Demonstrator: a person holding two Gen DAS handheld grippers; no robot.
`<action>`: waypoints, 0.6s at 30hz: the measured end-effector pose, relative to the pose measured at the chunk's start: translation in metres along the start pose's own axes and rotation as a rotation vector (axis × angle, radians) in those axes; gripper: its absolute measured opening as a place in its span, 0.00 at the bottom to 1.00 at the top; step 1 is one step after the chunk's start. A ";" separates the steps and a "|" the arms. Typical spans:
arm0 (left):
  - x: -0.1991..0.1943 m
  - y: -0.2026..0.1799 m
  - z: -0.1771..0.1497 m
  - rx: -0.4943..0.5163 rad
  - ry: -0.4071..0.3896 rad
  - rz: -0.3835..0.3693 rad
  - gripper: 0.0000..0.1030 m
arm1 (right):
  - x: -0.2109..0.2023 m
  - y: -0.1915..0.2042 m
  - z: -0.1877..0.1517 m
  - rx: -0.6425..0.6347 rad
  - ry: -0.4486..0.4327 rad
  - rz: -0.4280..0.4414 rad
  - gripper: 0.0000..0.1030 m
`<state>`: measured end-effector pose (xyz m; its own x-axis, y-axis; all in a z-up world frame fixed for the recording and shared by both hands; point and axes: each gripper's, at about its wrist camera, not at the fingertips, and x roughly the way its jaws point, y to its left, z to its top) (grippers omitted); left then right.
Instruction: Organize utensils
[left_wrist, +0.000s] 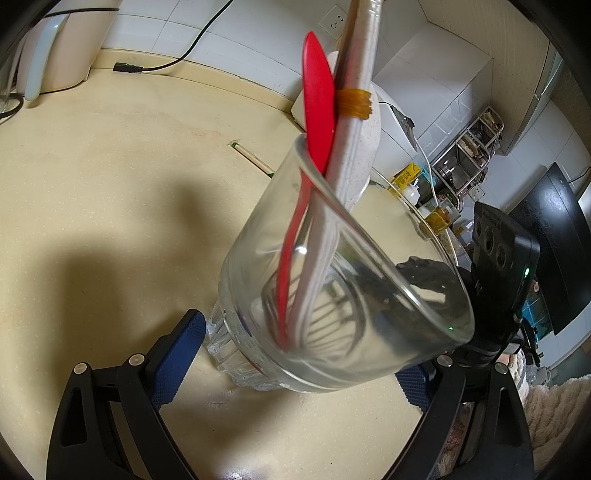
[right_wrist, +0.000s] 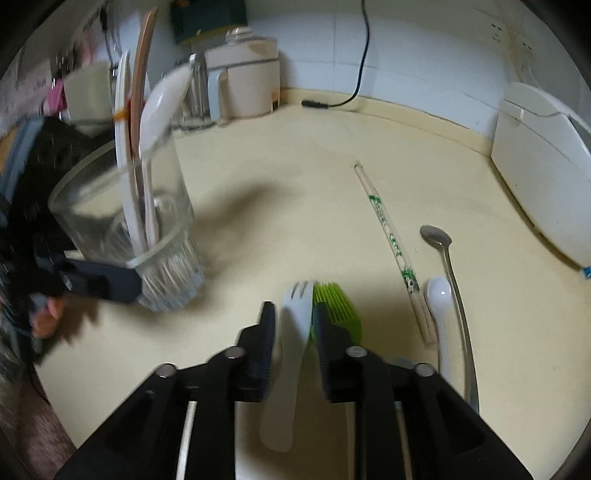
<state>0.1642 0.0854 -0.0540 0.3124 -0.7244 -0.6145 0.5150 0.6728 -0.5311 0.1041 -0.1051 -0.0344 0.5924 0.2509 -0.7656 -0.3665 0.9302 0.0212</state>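
A clear glass (left_wrist: 332, 295) stands on the beige counter (left_wrist: 110, 184) between the blue pads of my left gripper (left_wrist: 301, 347), which is shut on its ribbed base. Inside it lean a red spoon (left_wrist: 317, 99) and white utensils bound by an orange rubber band (left_wrist: 352, 103). In the right wrist view the glass (right_wrist: 147, 229) is at the left. A white fork (right_wrist: 295, 321) lies between the fingers of my right gripper (right_wrist: 294, 308); a thin gap shows beside the fork. A green brush (right_wrist: 338, 306) lies against the right finger. Chopsticks (right_wrist: 391, 240), a metal spoon (right_wrist: 447, 266) and a white spoon (right_wrist: 439, 295) lie to the right.
A white appliance (right_wrist: 543, 177) sits at the right edge of the counter and a cream cooker (right_wrist: 243, 81) stands at the back wall. A black power plug (right_wrist: 314, 104) lies near the wall. A person's hand (right_wrist: 44, 314) is at the left.
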 end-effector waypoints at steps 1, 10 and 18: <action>0.000 0.000 0.000 0.000 0.000 0.000 0.93 | -0.001 0.002 -0.001 -0.014 -0.004 -0.010 0.24; 0.000 0.000 0.000 0.000 0.000 0.000 0.93 | 0.001 -0.001 -0.001 -0.020 0.007 -0.010 0.25; 0.000 0.000 0.000 0.000 0.000 0.000 0.93 | -0.003 0.009 -0.002 -0.054 0.062 -0.037 0.25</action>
<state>0.1642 0.0854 -0.0538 0.3124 -0.7242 -0.6147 0.5152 0.6728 -0.5309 0.0975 -0.0982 -0.0330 0.5612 0.1984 -0.8036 -0.3846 0.9222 -0.0409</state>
